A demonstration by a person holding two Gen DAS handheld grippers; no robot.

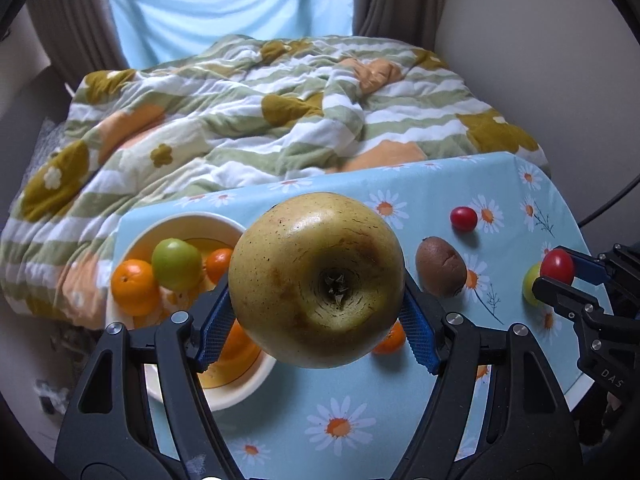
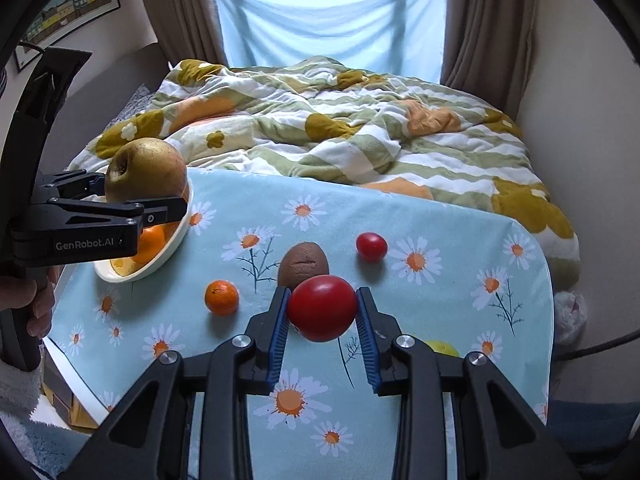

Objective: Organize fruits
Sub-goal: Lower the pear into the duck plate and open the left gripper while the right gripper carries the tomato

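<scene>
My left gripper (image 1: 316, 294) is shut on a big yellow-green apple (image 1: 316, 280), held in the air above the flowered tablecloth, right of a cream bowl (image 1: 180, 220). The bowl holds oranges (image 1: 134, 286) and a green fruit (image 1: 176, 264). My right gripper (image 2: 322, 302) is shut on a red tomato (image 2: 322, 308), lifted off the cloth. On the cloth lie a brown kiwi (image 2: 303, 264), a small red tomato (image 2: 371, 246) and an orange (image 2: 221, 297). A yellow-green fruit (image 2: 442, 347) is half hidden under the right finger. In the right wrist view the left gripper (image 2: 142, 191) holds the apple (image 2: 146, 172) over the bowl (image 2: 172, 248).
The small table (image 2: 460, 380) has its blue daisy cloth hanging over the edges. A bed with a striped flowered quilt (image 2: 340, 128) lies directly behind it. Curtains and a window stand beyond the bed. A person's hand (image 2: 36, 300) grips the left tool's handle.
</scene>
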